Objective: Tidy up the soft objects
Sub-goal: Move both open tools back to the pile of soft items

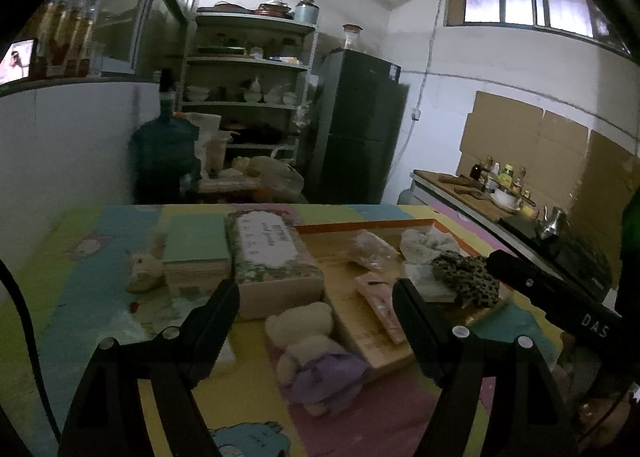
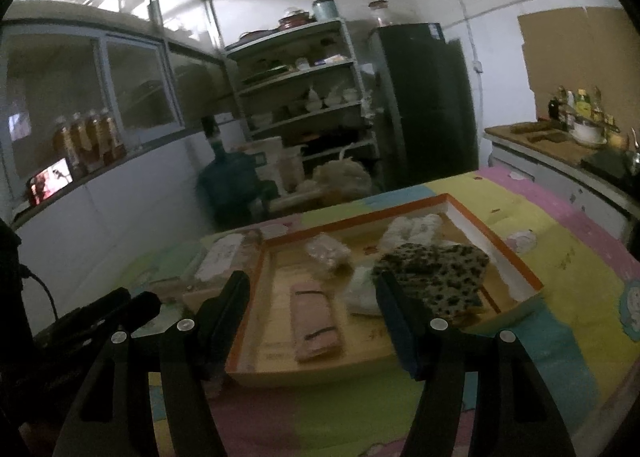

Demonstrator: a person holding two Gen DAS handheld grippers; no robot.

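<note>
Cream plush bear (image 1: 304, 331), seemingly between left hand-held gripper (image 1: 316, 293) fingers

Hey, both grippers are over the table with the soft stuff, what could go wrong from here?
1. The plush bear lies tight against the tray edge, so the left gripper, jaws open, may bump the tray while closing.
2. The leopard-print cloth overlaps a white cloth; the right gripper might lift both.
3. The grippers are close together and may collide.

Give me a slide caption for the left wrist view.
Left gripper, fingers open and empty, above a plush bear beside the orange-rimmed tray of soft items.
</note>
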